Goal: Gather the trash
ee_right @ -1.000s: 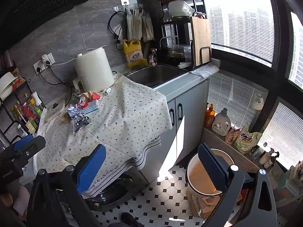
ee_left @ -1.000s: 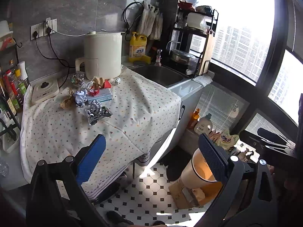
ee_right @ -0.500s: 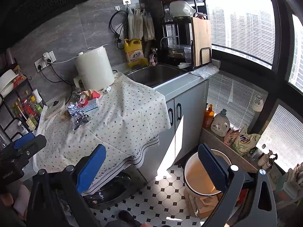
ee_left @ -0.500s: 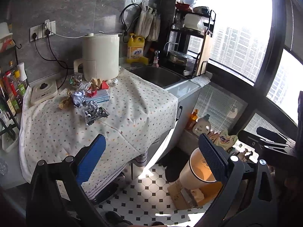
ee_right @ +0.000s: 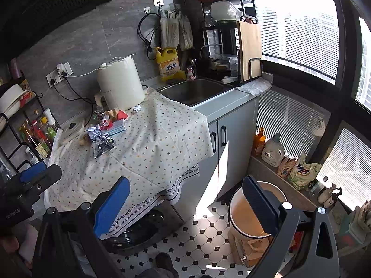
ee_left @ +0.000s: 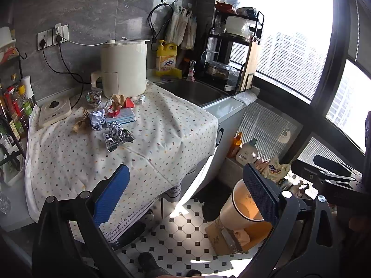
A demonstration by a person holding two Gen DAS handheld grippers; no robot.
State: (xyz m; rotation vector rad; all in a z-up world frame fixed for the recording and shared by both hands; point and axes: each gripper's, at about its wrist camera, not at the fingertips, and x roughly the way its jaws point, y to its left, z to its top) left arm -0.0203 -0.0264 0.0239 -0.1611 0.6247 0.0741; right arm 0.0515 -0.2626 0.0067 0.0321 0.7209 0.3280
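A pile of trash lies on the patterned tablecloth (ee_left: 162, 134): crumpled silver foil (ee_left: 116, 135), a crumpled white-blue paper (ee_left: 97, 119), brown paper (ee_left: 80, 124), red scraps (ee_left: 128, 103) and a flat blue box (ee_left: 123, 117). The pile also shows in the right wrist view (ee_right: 102, 139). A cream bin (ee_left: 241, 206) stands on the floor at the right, also in the right wrist view (ee_right: 248, 215). My left gripper (ee_left: 185, 194) is open and empty, well short of the table. My right gripper (ee_right: 185, 199) is open and empty, above the floor.
A cream appliance (ee_left: 124, 70) stands behind the trash, a white scale (ee_left: 54, 111) at left, bottles (ee_left: 16, 113) on a rack. A sink (ee_left: 192, 91), yellow detergent jug (ee_left: 165, 58) and dish rack (ee_left: 231, 53) lie right. A cardboard box (ee_left: 229, 236) sits by the bin.
Both grippers have drawn back and risen slightly; the table and trash look a little smaller and further off. Jaws stay open.
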